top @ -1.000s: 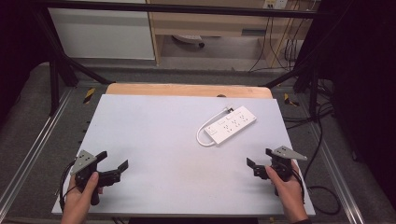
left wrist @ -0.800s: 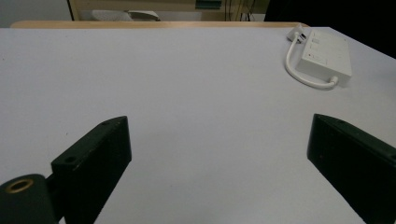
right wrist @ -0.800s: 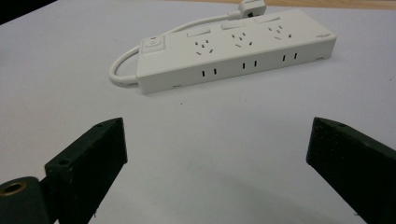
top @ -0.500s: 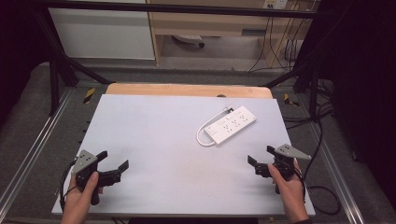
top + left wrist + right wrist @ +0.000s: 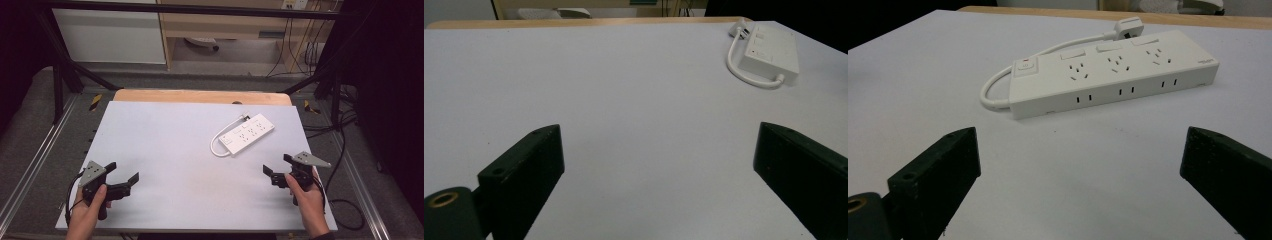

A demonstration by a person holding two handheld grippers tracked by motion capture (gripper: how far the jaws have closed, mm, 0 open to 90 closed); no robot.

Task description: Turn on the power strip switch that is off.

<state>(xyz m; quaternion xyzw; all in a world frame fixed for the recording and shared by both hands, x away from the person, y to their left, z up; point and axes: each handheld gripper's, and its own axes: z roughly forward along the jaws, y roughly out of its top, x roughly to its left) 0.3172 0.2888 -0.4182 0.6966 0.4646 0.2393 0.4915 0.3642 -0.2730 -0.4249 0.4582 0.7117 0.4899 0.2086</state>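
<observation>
A white table top (image 5: pixel 170 150) is taking up most of the high view, lying over a wooden board whose edge (image 5: pixel 200 96) is showing along the far side. Around it, dark floor and black frame bars are closing in the scene, with a pale cabinet (image 5: pixel 110 35) and a wooden shelf unit (image 5: pixel 225 25) standing beyond the far end and cables hanging at the far right.

A white power strip (image 5: pixel 247 133) is lying flat on the right far part of the table, set at a slant, its short white cord (image 5: pixel 217 146) looping round from the near end and running along its left side to the plug (image 5: pixel 1128 26) at the far end. It is showing three socket groups, each with a rocker switch, and a master switch at the cord end.

The right gripper (image 5: pixel 279 167) is being held near the right near edge of the table, its jaws spread wide and gripping nothing; the strip is lying ahead of it, apart, a little to its left. In the right gripper view the strip (image 5: pixel 1113 70) is sitting beyond and between the two black jaws.

The left gripper (image 5: pixel 121 172) is hovering at the left near corner, jaws likewise standing wide and empty, well apart from the strip, which is appearing far off at upper right in the left gripper view (image 5: pixel 771 52).
</observation>
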